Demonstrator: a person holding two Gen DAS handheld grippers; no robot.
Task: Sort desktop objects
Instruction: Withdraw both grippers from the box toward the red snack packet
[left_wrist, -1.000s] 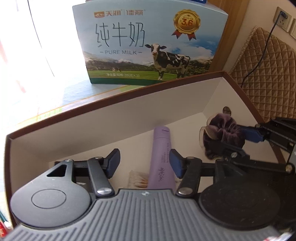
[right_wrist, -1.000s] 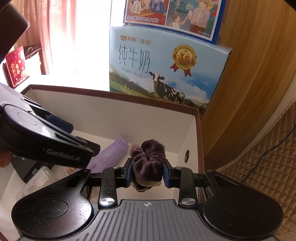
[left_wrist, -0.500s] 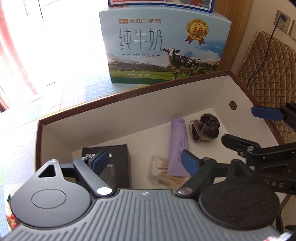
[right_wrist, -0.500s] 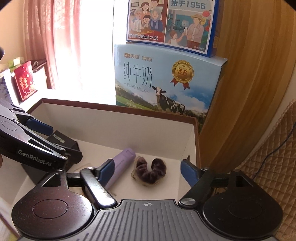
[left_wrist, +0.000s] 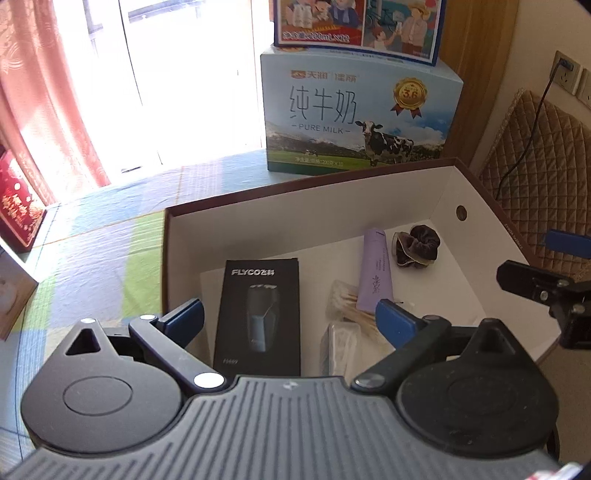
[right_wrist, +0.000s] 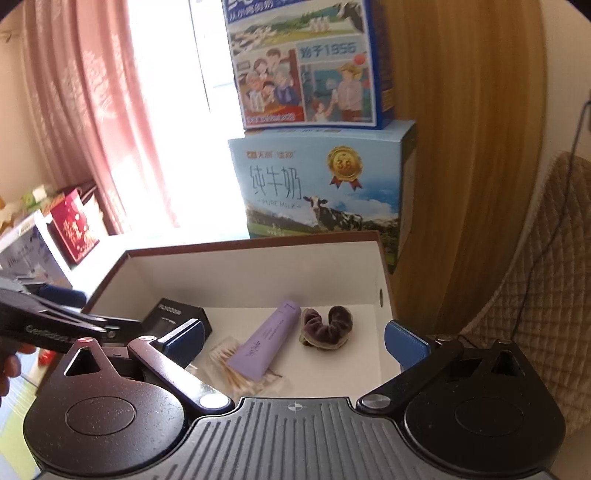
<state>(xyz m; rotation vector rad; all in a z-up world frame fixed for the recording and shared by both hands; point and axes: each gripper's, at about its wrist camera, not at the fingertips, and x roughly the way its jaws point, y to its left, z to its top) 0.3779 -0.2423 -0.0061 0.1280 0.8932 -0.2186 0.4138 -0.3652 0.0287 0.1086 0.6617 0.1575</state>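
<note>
While both tools hang above the box, this is what each camera gives me.

Left wrist, my left tool (left_wrist: 290, 317): spread wide with nothing between the blue pads; I judge it is held high so it stays clear of what lies below.
Left wrist, box (left_wrist: 295, 184): white inside, brown rim, sitting on the table (left_wrist: 110, 236); it serves as the collecting place for the sorted things.
Left wrist, shaver carton (left_wrist: 258, 314): black, lying flat on the box floor at the left, directly under my left tool.
Left wrist, purple tube (left_wrist: 375, 266): flat, cap end toward the far wall, just beside the scrunchie (left_wrist: 415, 245), which lies loose in the far right corner.
Left wrist, cotton swabs (left_wrist: 347, 306): a clear packet partly under the tube's near end; another clear packet lies nearer me, contents unclear.
Right wrist, my right tool (right_wrist: 295, 341): fully open and holding nothing, well back from the scrunchie (right_wrist: 327, 326).
Right wrist, layout: tube (right_wrist: 267, 341) between carton (right_wrist: 177, 317) and scrunchie, laid side by side, probably to keep each reachable.
Right wrist, milk cartons (right_wrist: 317, 192): stacked behind the box, not part of the sorting as far as I can judge.
Task stage: everything I see already rests in the box.
</note>
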